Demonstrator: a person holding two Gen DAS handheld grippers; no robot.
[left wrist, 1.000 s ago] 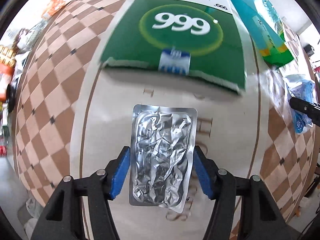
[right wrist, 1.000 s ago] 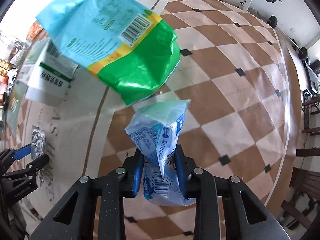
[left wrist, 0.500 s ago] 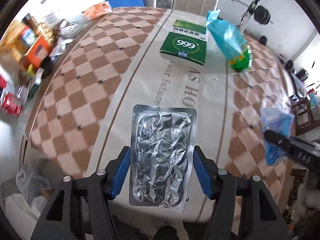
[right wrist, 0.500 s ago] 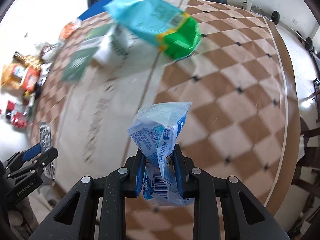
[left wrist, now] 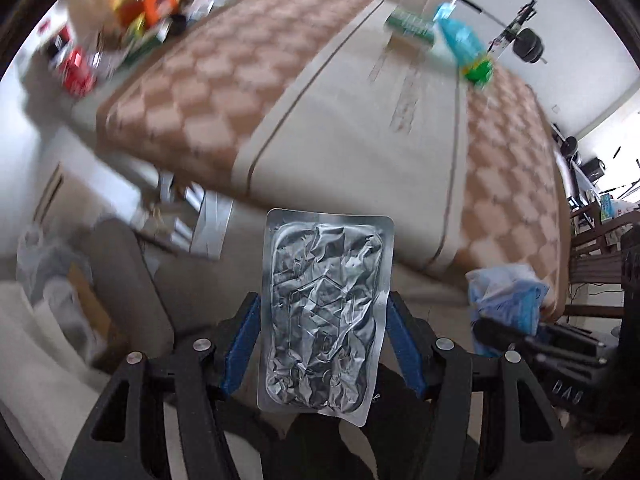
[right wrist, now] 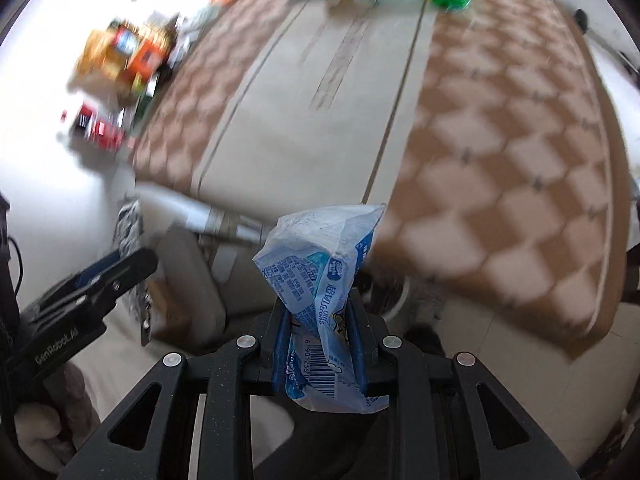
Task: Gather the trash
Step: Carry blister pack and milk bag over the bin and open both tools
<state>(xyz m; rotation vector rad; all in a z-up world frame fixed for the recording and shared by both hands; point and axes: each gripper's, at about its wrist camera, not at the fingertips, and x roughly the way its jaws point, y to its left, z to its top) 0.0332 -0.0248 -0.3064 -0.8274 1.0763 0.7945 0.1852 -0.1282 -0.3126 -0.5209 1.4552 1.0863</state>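
Already both tools are loaded. In the left wrist view the left tool (left wrist: 324, 344) is clenched on a flat, crinkled silver foil blister pack (left wrist: 326, 308), which stands upright at the lower centre of the frame with a blue pad against each long edge. In the right wrist view the right tool (right wrist: 320, 348) is clamped tight on a crumpled pale blue and white plastic wrapper (right wrist: 324, 280) with a barcode near its lower end, also at the lower centre.

Both pieces hang off the near edge of the table (left wrist: 332, 120), whose brown and cream checked cloth fills the upper half of each view, blurred. Below that edge, at the left of both frames, lie a grey chair seat (left wrist: 128, 280) and a heap of pale, bag-like material (left wrist: 44, 272) at the lower left. Whether that heap is the rubbish bag is too blurred to tell.

So two items are picked and, by my reading, on their way to be dropped; neither is let go yet. More is left on the table: a blue and green plastic packet (left wrist: 466, 50) and a green printed box (left wrist: 410, 26) lie near the far end, at the upper right of the left view. The colourful clutter (left wrist: 132, 12) at the upper left may be groceries rather than trash.
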